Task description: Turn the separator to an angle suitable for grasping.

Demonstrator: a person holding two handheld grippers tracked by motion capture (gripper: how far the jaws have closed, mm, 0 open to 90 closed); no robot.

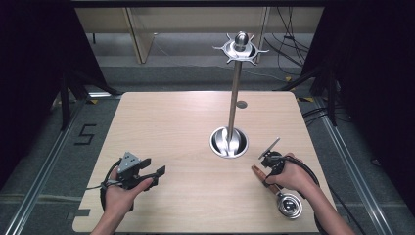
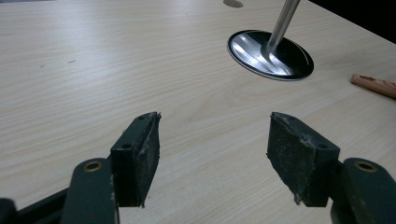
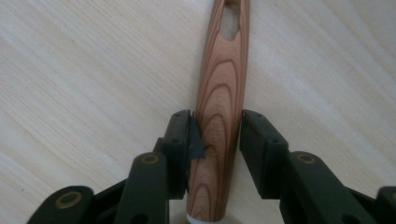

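Table [image 1: 195, 147]: utensil stand [image 1: 229, 141] sits right of centre, base on the top, pole upright, hook ring at its head. Ladle [image 1: 281, 193] lies flat near the front-right corner, handle pointing toward the stand, bowl toward the front edge. Right gripper [image 3: 217, 140] straddles the handle, jaws either side. Left gripper [image 1: 149, 171] is front-left, well apart from stand & ladle.

I see the ladle [image 1: 279, 192] lying flat on the table's near right part, its wooden handle [image 3: 223, 107] pointing up-left toward the stand and its shiny steel bowl [image 1: 289, 204] at the near end, open side up. The handle shows bold reddish grain rings, a white collar at its bowl end and an oval hanging hole near its tip.
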